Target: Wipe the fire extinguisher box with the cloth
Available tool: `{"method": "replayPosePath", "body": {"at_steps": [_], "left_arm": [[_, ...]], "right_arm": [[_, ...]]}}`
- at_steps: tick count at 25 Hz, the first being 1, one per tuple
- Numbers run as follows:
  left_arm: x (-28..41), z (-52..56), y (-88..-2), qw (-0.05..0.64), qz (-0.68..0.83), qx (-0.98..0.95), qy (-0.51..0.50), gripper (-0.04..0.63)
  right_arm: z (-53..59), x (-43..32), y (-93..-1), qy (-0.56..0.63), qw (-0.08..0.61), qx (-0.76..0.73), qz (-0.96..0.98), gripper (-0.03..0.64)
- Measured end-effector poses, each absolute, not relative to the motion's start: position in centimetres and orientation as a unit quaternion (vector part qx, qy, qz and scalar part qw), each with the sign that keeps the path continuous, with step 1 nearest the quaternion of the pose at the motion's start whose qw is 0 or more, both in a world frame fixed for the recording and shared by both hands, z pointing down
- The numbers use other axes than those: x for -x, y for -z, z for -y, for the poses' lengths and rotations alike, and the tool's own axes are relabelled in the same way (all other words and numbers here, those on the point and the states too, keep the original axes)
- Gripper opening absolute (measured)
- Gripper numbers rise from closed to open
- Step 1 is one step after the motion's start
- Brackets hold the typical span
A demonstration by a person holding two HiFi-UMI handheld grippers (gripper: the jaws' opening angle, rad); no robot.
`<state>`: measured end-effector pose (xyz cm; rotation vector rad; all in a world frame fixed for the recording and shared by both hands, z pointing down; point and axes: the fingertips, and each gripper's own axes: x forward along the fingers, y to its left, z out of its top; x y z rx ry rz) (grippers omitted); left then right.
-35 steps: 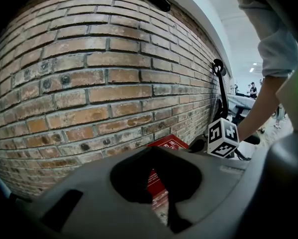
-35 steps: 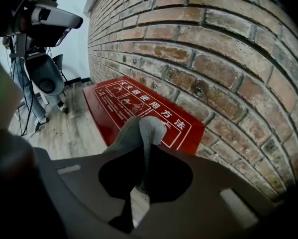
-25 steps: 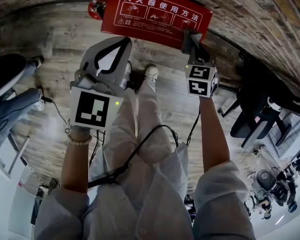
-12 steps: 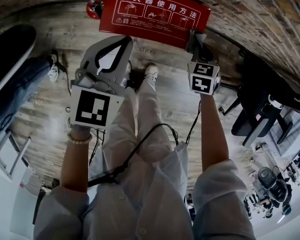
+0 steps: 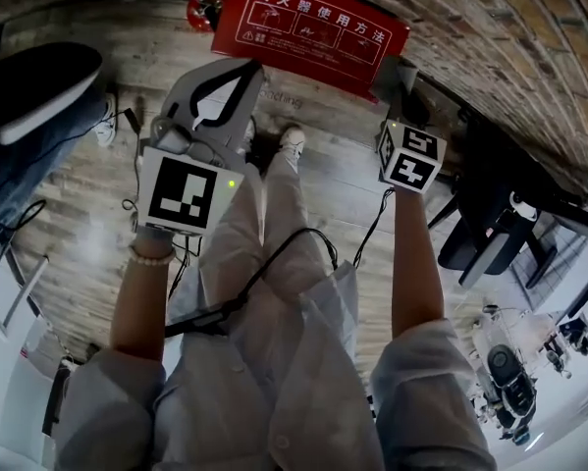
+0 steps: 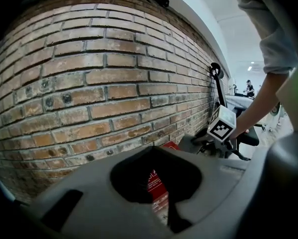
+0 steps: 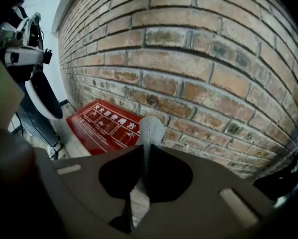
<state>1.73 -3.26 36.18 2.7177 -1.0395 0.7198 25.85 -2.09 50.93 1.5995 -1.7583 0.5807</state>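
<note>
The red fire extinguisher box (image 5: 311, 29) with white instruction print lies against the brick wall at the top of the head view; it also shows low left in the right gripper view (image 7: 105, 125). My right gripper (image 5: 399, 75) is at the box's right corner, shut on a grey cloth (image 7: 149, 131) that sticks up past the jaw tips. My left gripper (image 5: 237, 78) hangs over the wooden floor just short of the box's near edge, its jaws shut on nothing. A sliver of the red box (image 6: 156, 185) shows through the left gripper's opening.
The brick wall (image 7: 198, 73) runs close behind the box. A bystander's leg and black shoe (image 5: 28, 91) are at the left. A black chair (image 5: 490, 229) stands at the right. A red extinguisher part (image 5: 203, 10) lies left of the box. A cable (image 5: 274, 278) hangs before my legs.
The right gripper with the cloth has slid right along the box to its right corner. The left gripper has kept its place. The bystander's shoe at the left has shifted.
</note>
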Motion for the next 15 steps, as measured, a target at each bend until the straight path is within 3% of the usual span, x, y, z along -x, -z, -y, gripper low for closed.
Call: {"method": "replayPosePath", "body": {"at_steps": [15], "left_arm": [[-0.8, 1.4, -22.5, 0.01, 0.355, -0.908, -0.22, -0.003]], "right_arm": [[1.0, -22.2, -31.9, -0.14, 0.264, -0.618, 0.727, 0.028]]}}
